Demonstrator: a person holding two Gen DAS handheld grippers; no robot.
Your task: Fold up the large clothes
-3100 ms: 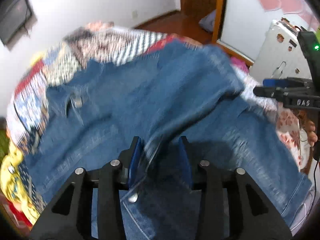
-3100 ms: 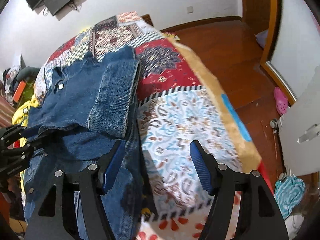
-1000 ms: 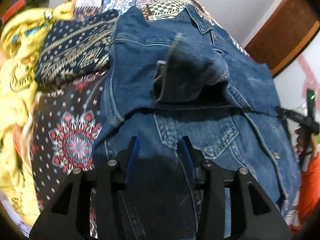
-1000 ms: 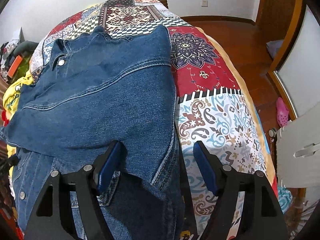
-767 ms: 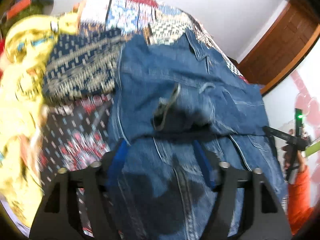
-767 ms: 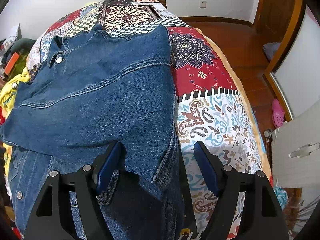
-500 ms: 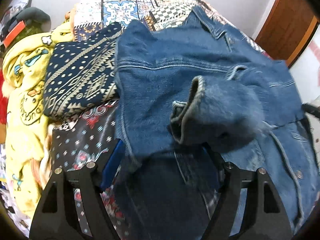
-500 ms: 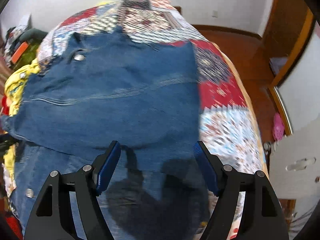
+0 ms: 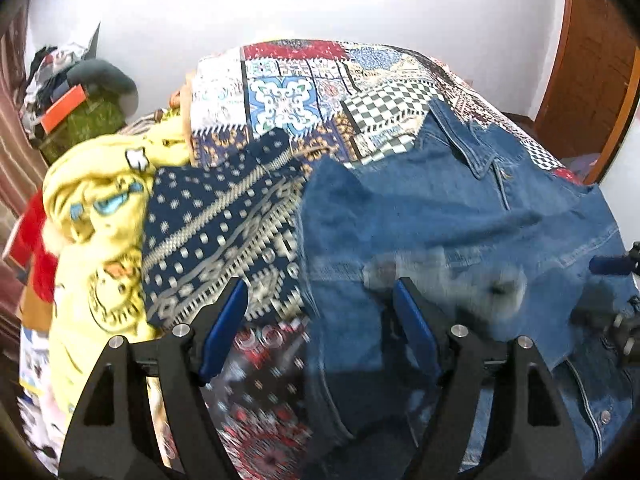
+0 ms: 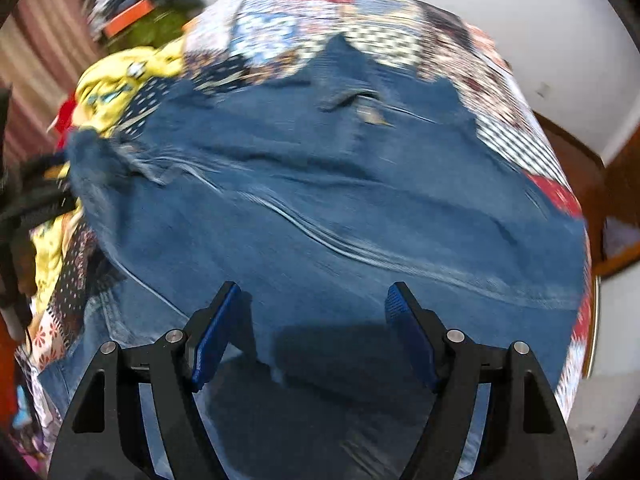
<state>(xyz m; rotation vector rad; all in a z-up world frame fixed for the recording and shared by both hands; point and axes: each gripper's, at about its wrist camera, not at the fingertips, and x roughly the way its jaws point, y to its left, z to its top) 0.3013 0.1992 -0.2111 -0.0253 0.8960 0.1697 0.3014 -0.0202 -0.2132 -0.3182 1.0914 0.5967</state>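
A blue denim jacket [image 9: 452, 216] lies spread on a patchwork bedspread [image 9: 288, 96], with a sleeve folded in over its body. My left gripper [image 9: 320, 320] is open and empty above the jacket's left edge. My right gripper [image 10: 312, 328] is open and empty above the jacket [image 10: 340, 200], over its lower middle. The right gripper also shows at the right edge of the left wrist view [image 9: 616, 280]. The right wrist view is blurred by motion.
A navy patterned cloth [image 9: 224, 232] and a yellow printed garment [image 9: 100, 216] lie left of the jacket. A cluttered pile [image 9: 76, 96] stands at the far left by the wall. A wooden door [image 9: 592, 60] is at the right.
Both grippers have let go of the jacket and opened wide. The sleeve now lies folded in on the body. Both cameras have swung to the left over the jacket.
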